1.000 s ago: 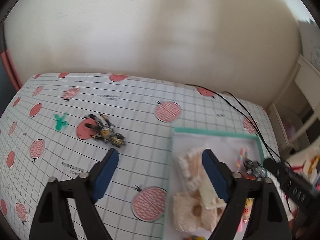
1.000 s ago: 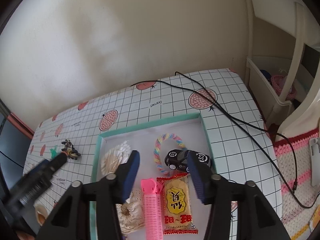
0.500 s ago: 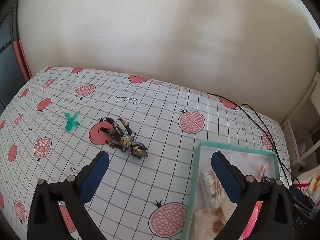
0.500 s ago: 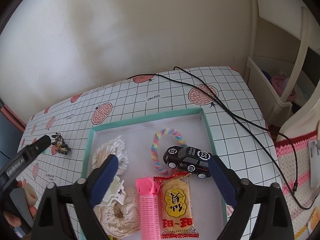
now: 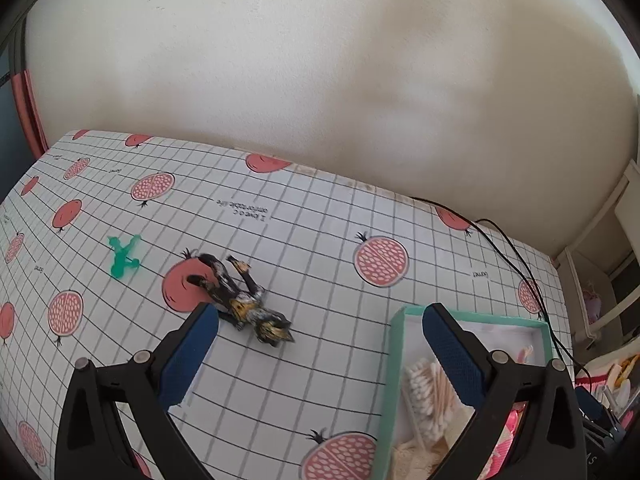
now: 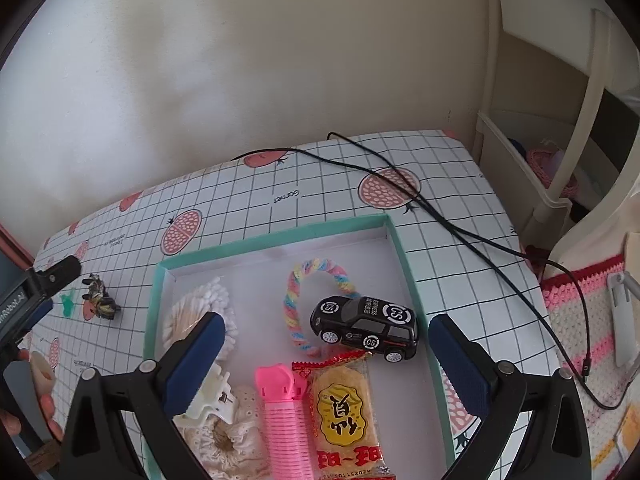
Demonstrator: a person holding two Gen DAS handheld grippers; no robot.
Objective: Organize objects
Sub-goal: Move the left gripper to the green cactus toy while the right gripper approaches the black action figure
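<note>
Toy figure (image 5: pixel 244 300) in black and gold lies flat on the surface (image 5: pixel 320 248), partly over a printed pomegranate, well outside the teal-rimmed box (image 5: pixel 394 360). Seen from the left wrist, it sits at about 11 o'clock from the midpoint of the left hand-held gripper (image 5: pixel 316 328), whose blue-padded jaws stand wide apart and hold nothing; the left pad's tip is just beside the figure's lower end. A small green plastic figure (image 5: pixel 122 258) lies further out at 10 o'clock, apart from the dark one.

The right hand-held gripper (image 6: pixel 324 330) also stands wide and empty, poised over the box. Inside the box, from the right wrist view: a bundle of cotton swabs (image 6: pixel 200 312) at 9 o'clock, a pastel braided loop (image 6: pixel 298 308) at 12 o'clock with a black toy car (image 6: pixel 366 328) touching its right side, and nearer the camera a pink hair roller (image 6: pixel 284 420) beside a yellow snack packet (image 6: pixel 346 412). A white claw clip (image 6: pixel 210 398) rests on a cream lacy scrunchie (image 6: pixel 228 444) at 7 o'clock. A black cable (image 6: pixel 460 232) trails across the surface past the box's far right corner.
</note>
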